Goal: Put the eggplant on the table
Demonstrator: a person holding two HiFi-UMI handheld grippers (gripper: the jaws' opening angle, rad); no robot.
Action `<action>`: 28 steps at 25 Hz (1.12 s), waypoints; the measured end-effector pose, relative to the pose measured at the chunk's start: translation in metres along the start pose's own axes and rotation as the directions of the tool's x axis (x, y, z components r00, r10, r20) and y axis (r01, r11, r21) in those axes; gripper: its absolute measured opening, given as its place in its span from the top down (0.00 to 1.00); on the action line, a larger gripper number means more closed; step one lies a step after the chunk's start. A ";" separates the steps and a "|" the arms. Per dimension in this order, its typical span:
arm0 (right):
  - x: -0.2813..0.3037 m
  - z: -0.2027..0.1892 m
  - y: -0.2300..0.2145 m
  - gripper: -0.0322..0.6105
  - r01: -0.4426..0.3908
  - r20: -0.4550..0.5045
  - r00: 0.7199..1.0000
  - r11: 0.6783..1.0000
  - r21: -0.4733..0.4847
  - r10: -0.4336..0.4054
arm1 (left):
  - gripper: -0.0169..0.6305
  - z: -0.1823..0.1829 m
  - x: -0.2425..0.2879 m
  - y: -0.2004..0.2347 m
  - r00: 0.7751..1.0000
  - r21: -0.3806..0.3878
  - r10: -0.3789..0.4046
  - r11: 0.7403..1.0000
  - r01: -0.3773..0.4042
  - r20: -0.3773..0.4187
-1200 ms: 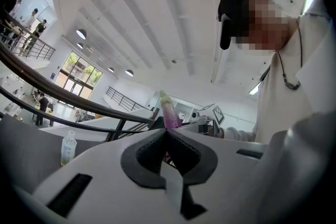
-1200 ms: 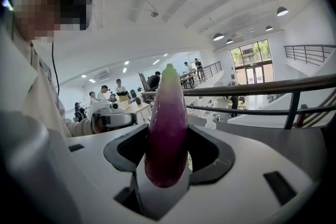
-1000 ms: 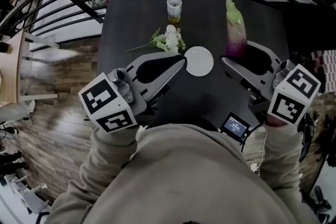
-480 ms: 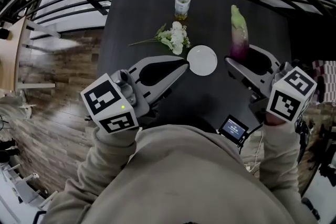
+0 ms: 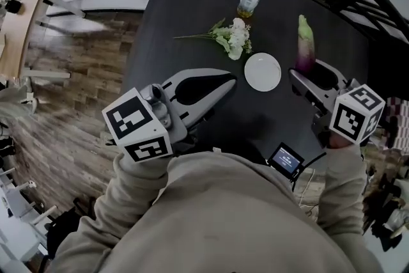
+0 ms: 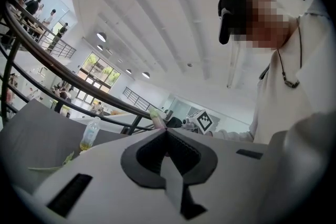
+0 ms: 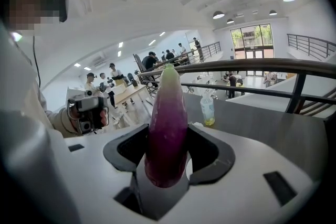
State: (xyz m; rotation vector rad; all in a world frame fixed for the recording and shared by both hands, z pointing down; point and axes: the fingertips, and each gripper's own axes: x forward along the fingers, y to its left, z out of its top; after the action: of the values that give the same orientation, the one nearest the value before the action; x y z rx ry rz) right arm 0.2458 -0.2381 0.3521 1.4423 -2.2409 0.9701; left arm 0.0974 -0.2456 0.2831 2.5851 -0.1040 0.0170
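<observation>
Head view: my right gripper holds the long purple, green-tipped eggplant upright near the dark table's right edge. Left gripper view: my left gripper is closed and empty. Right gripper view: the jaws clamp the eggplant's base. I judge this mid-placement; next I'd lower it and release.

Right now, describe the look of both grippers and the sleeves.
Left gripper and right gripper: pale grey pointed jaws lined with black pads, each with a white cube bearing black square markers. The sleeves are beige, loose-fitting.
</observation>
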 end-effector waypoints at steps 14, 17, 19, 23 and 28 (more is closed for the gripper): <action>0.051 -0.060 -0.060 0.58 0.028 -0.164 0.986 0.997 0.067 -0.016 | 0.96 -0.018 -0.037 0.014 0.991 -0.056 0.130 0.990 -0.129 0.018; 0.066 -0.078 -0.072 0.58 0.034 -0.203 0.979 0.996 0.078 -0.018 | 0.96 -0.021 -0.044 0.015 0.988 -0.064 0.152 0.986 -0.151 0.016; 0.075 -0.090 -0.079 0.58 0.036 -0.234 0.972 0.996 0.083 -0.016 | 0.96 -0.025 -0.047 0.016 0.987 -0.071 0.163 0.984 -0.161 0.012; 0.095 -0.117 -0.093 0.58 0.039 -0.305 0.952 0.996 0.078 -0.013 | 0.96 -0.033 -0.048 0.015 0.985 -0.082 0.170 0.982 -0.169 0.008; 0.109 -0.146 -0.108 0.58 0.058 -0.369 0.929 0.994 0.090 -0.021 | 0.96 -0.036 -0.049 0.008 0.983 -0.086 0.184 0.980 -0.182 0.014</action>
State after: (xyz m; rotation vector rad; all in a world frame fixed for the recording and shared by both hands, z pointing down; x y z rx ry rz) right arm 0.2781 -0.2422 0.5615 1.2165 -1.9084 1.2389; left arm 0.0480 -0.2306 0.3161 2.4837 -0.3435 0.0505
